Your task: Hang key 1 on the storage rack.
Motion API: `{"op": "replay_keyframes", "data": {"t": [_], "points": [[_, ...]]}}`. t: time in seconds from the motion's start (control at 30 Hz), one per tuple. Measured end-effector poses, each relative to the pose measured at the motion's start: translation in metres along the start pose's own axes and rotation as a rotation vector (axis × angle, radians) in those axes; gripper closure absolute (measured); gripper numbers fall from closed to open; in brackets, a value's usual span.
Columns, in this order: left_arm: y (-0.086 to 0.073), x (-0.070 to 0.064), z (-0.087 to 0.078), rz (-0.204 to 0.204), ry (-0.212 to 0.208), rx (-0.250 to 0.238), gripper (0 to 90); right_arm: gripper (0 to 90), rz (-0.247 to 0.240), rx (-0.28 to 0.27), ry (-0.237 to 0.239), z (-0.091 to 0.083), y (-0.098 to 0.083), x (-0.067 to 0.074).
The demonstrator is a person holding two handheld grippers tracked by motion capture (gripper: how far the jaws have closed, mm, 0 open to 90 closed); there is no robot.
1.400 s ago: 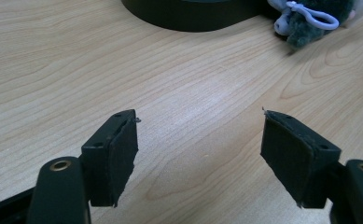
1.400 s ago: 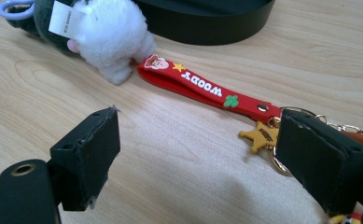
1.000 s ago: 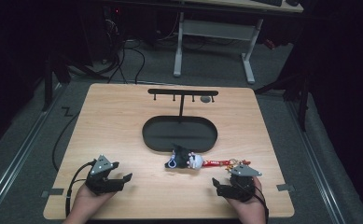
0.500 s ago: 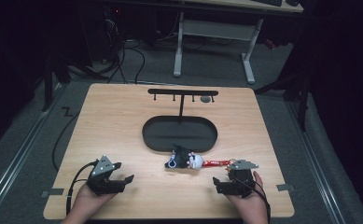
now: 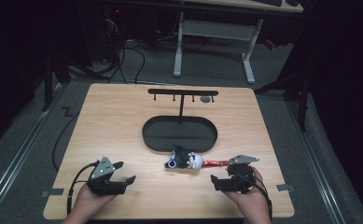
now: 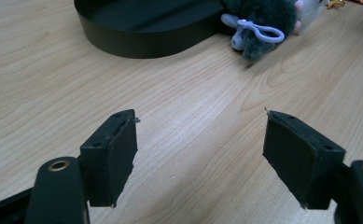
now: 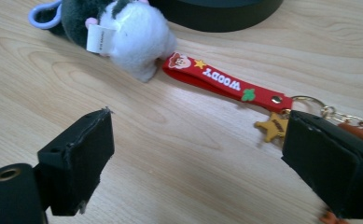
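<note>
Left gripper (image 5: 121,173) at seven o'clock on the desk (image 5: 114,121), fingers apart, empty. Plush keychain (image 5: 184,159) at six o'clock of the black tray (image 5: 179,134), touching its rim: likely soft, light; best pinched by the stiffer red Woody strap (image 7: 226,85). Right gripper (image 5: 219,182) at five o'clock, fingers just opening, nothing between.

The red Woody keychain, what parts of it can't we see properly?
- Red Woody keychain, right gripper view: its chain end is hidden behind a pad of the right gripper.
- High view: its lettering is too small to read.
- Left gripper view: the top edge cuts it off beside the plush toy.
</note>
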State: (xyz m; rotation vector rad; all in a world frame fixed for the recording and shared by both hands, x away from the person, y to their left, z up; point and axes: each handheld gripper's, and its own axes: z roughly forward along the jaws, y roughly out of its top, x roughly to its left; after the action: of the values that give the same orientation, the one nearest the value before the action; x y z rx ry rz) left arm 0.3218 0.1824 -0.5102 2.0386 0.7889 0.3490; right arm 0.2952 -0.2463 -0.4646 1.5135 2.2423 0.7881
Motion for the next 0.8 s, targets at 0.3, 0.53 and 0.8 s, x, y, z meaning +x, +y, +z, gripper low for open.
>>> {"op": "replay_keyframes", "data": {"t": [0.3,0.53,0.8], "points": [[-0.003,0.001,0.003,0.012,0.024,0.015,23.9,7.0,-0.027,0.052,0.025,0.009,0.001,0.001],[-0.003,0.001,0.004,0.02,0.024,0.028,24.0,5.6,-0.014,0.139,0.025,0.012,0.003,-0.001],[-0.004,-0.001,0.005,0.039,0.014,0.038,24.1,3.4,0.004,0.197,0.022,0.006,0.001,-0.007]]}}
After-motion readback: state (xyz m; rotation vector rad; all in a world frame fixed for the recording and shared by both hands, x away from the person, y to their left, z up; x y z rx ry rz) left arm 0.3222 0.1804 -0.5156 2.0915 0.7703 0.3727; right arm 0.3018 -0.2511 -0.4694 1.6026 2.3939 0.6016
